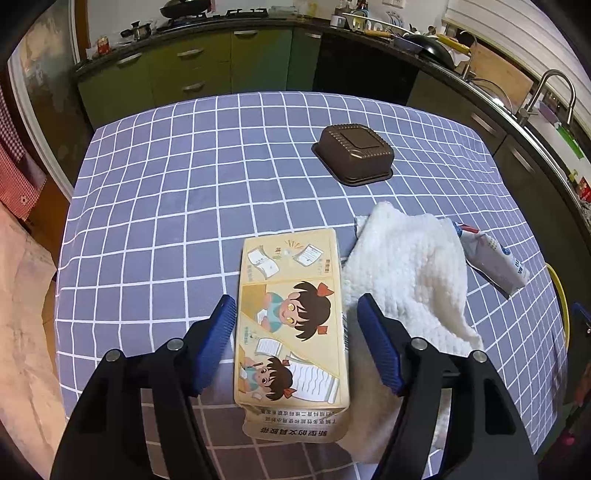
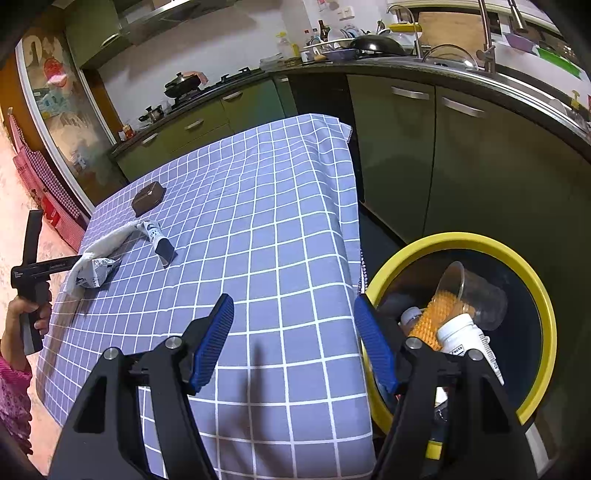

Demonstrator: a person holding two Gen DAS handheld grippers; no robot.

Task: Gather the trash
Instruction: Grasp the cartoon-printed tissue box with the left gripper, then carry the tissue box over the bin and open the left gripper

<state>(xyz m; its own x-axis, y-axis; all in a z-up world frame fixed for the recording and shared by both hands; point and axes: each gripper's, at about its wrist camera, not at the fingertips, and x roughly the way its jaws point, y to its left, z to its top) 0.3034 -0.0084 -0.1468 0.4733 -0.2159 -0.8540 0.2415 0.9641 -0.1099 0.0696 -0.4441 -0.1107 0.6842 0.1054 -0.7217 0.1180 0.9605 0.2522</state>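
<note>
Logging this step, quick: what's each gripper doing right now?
Left gripper: open, fingers either side of the cartoon-printed carton, not clamped.
Right gripper: open, holding nothing.

I'm working in a home kitchen. Green cabinets [image 1: 207, 62] run under a dark counter with a gas stove [image 1: 221, 16], a faucet [image 1: 550, 92] and a wok [image 2: 376, 44]. My table wears a checked cloth [image 1: 207, 192].

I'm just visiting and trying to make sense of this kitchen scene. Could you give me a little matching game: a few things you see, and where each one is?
Things:
1. cartoon carton
2. brown tray
3. clear cup
4. white cloth

Places:
A. in the yellow-rimmed bin
B. upside down, far across the table
C. between the open left gripper's fingers
D. crumpled just right of the carton

Pairs: 1-C, 2-B, 3-A, 4-D
</note>
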